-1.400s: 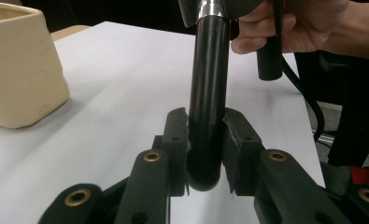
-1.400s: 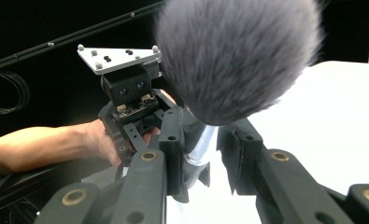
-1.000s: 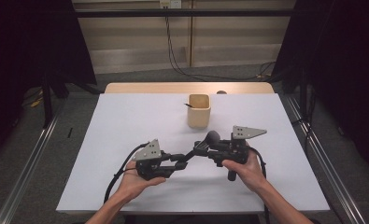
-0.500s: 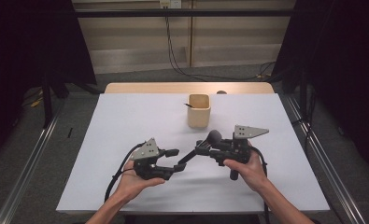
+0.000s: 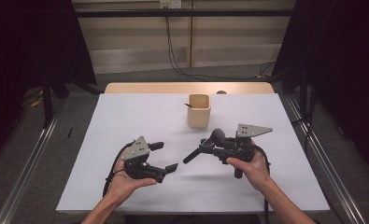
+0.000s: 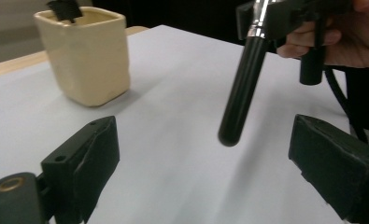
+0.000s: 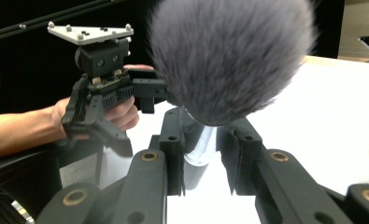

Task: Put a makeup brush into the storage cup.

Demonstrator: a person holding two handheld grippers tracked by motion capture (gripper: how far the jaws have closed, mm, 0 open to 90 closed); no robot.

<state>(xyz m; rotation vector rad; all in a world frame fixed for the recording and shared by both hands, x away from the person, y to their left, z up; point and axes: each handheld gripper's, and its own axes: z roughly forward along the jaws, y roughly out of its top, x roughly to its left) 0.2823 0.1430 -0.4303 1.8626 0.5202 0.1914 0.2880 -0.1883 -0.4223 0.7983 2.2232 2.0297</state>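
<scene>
No readable txt or labels anywhere

Left gripper point(image 5: 164, 156) jaws apart, right gripper point(image 5: 205, 148) clamped shut

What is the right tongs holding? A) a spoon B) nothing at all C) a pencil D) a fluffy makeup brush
D: the right tongs are shut on the silver neck of a fluffy makeup brush, with its grey bristles puffing out above the jaws and its black handle sticking out toward the open left tongs.

Black, fluffy-headed brush point(image 5: 205, 147), tilted above table
</scene>
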